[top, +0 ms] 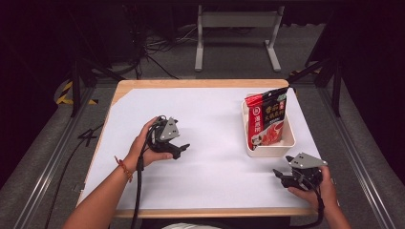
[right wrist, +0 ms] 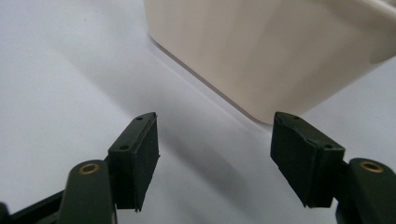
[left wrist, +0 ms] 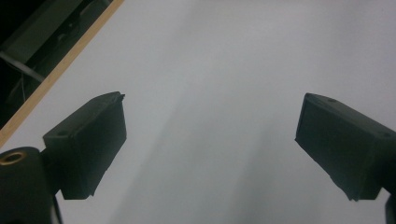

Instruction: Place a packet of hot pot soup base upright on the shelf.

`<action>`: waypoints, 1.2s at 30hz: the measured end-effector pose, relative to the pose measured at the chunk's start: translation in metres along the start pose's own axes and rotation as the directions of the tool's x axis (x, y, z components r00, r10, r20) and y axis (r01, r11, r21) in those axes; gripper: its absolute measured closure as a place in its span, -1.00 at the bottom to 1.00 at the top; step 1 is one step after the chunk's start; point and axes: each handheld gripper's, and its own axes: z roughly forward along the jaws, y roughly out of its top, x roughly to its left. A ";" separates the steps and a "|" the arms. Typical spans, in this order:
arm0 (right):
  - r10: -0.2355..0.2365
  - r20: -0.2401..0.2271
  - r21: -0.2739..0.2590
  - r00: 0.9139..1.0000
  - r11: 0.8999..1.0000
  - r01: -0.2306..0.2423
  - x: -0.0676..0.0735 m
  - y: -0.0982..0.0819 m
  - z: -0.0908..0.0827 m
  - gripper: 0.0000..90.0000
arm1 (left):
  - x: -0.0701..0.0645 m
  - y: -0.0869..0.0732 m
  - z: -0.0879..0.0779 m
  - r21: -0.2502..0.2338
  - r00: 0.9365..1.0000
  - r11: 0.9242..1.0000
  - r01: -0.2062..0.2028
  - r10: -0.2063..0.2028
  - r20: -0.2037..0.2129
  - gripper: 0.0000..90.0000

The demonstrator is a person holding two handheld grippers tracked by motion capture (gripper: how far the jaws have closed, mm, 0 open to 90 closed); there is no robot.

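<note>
We see both grippers, left (top: 177,149) and right (top: 285,177), fingers spread and empty; packet (top: 267,120) propped in bin (top: 270,149), right of frame.

Lab recording space, dark curtained surround, metal floor rails (top: 47,157), loose cables (top: 157,45), white-covered table (top: 210,143)

Red-white-black printed pouch (top: 267,119) – cream bin (top: 269,149), white sheet (top: 210,143), black grippers w/ grey plates.

The white table cover (top: 210,143) is brightly and evenly lit, seemingly from overhead, while the surrounding floor falls into near darkness. Both gripper views are soft, with faint diffuse shadows; the cream bin (right wrist: 280,51) looks blurred.
</note>
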 end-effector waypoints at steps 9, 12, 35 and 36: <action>-0.004 0.001 -0.005 1.000 1.000 0.004 0.001 0.000 0.000 -0.31 | -0.002 -0.029 -0.011 0.037 0.999 0.999 0.028 -0.028 -0.020 -0.79; -0.010 0.000 -0.004 1.000 1.000 0.010 0.001 0.001 0.000 -0.32 | -0.004 -0.039 -0.015 0.055 0.999 0.998 0.037 -0.036 -0.024 -0.79; -0.007 -0.015 -0.035 1.000 0.999 0.007 0.002 0.001 -0.001 -0.54 | -0.004 -0.105 -0.062 0.020 0.984 0.986 0.168 -0.167 -0.057 -0.77; -0.008 -0.016 -0.040 1.000 0.999 0.007 0.002 0.001 -0.001 -0.55 | -0.004 -0.107 -0.063 0.015 0.982 0.983 0.182 -0.181 -0.052 -0.77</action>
